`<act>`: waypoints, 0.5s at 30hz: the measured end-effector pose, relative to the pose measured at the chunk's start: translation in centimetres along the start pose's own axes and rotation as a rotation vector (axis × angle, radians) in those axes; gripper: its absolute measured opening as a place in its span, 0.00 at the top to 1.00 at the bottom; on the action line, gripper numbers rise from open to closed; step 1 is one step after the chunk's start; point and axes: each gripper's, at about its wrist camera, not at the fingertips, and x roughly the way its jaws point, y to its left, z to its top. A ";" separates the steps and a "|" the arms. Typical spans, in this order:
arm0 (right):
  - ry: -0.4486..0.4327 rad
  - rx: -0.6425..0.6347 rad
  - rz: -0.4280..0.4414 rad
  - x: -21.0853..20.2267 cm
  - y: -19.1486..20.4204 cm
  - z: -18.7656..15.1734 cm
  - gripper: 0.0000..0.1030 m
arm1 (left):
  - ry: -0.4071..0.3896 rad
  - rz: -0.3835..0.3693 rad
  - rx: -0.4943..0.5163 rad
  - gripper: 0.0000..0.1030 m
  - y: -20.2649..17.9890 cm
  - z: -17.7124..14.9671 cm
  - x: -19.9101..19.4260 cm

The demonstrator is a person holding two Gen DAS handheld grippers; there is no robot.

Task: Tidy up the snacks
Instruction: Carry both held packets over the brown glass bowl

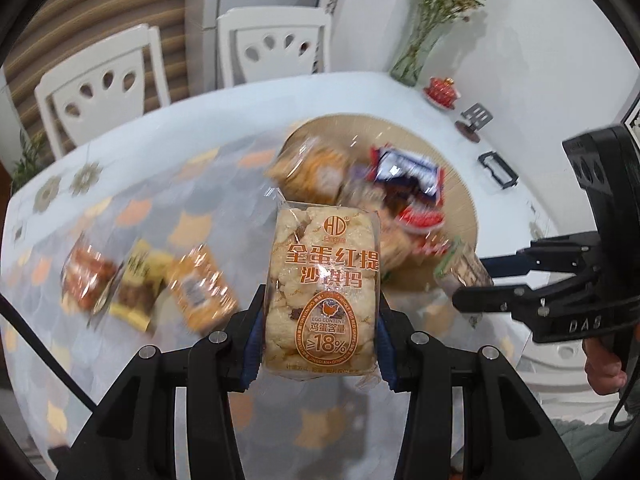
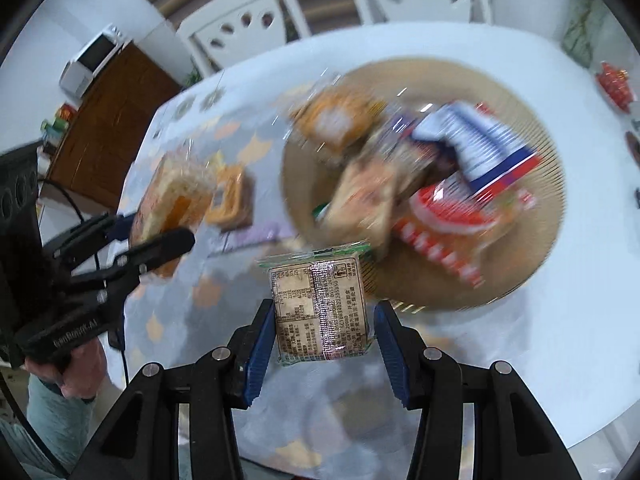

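Observation:
My left gripper (image 1: 320,332) is shut on a clear sachima cake pack (image 1: 322,292) with orange print, held above the table. It also shows in the right wrist view (image 2: 172,204). My right gripper (image 2: 322,328) holds a small green-edged snack packet (image 2: 320,308), label side up, pressed against the left pad with a gap at the right pad. That packet shows in the left wrist view (image 1: 460,268) between the right gripper's fingers. A round woven tray (image 2: 536,208) holds a heap of snack packs (image 2: 460,168), also in the left wrist view (image 1: 384,184).
Three snack packs (image 1: 136,284) lie in a row on the patterned tablecloth (image 1: 168,208) left of the tray. Two white chairs (image 1: 100,84) stand at the far edge. A vase with dried flowers (image 1: 420,40), a red ornament (image 1: 440,90) and small black stands (image 1: 498,168) sit at the right.

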 end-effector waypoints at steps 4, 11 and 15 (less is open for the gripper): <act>-0.066 0.030 -0.006 -2.3 -1.8 1.9 0.53 | -0.016 -0.002 0.028 0.58 -1.8 2.1 0.8; -0.108 0.083 0.013 -3.5 -4.1 5.6 0.53 | -0.019 0.021 0.028 0.58 -3.0 5.0 2.6; -0.113 0.061 0.015 -3.2 -3.9 7.5 0.53 | -0.018 0.030 0.012 0.58 -3.3 6.1 3.5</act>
